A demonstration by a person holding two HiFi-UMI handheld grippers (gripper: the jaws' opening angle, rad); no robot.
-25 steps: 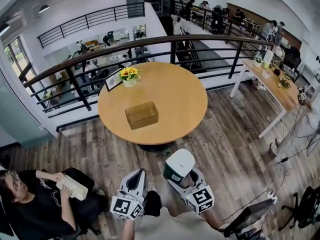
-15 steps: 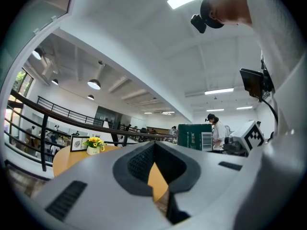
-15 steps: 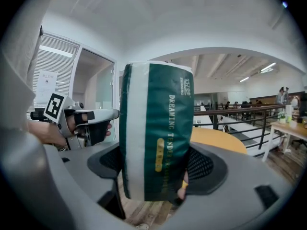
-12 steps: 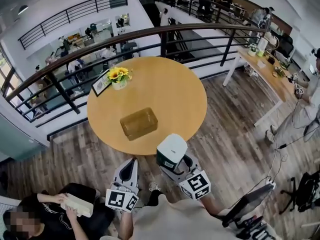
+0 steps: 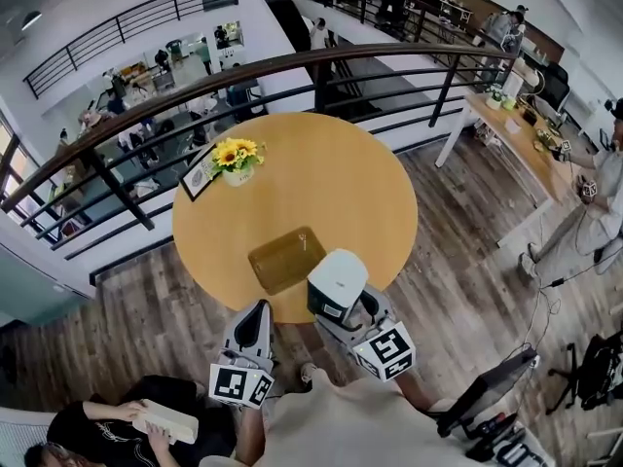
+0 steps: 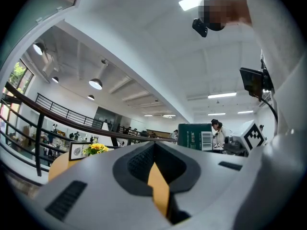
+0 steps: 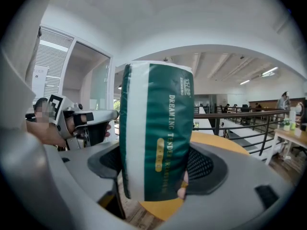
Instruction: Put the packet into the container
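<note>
A green and white packet [image 5: 336, 280] stands upright in my right gripper [image 5: 343, 317], which is shut on its lower part. In the right gripper view the packet [image 7: 156, 133] fills the space between the two pads of the gripper [image 7: 156, 174]. It hangs over the near edge of the round wooden table [image 5: 331, 183], just right of the amber see-through container [image 5: 285, 259] that lies on the table. My left gripper [image 5: 257, 311] is below the table's edge, shut with nothing in it, and the left gripper view shows its jaws [image 6: 153, 169] together.
A pot of sunflowers [image 5: 238, 159] and a small framed card [image 5: 200, 178] stand at the table's far left. A black railing [image 5: 127, 178] curves behind the table. A person with a box [image 5: 107, 426] sits at lower left. A long desk [image 5: 516, 139] stands at right.
The view has closed in on the table. My right gripper has carried the packet forward from over the floor to the table's near edge beside the container. The left gripper has followed.
</note>
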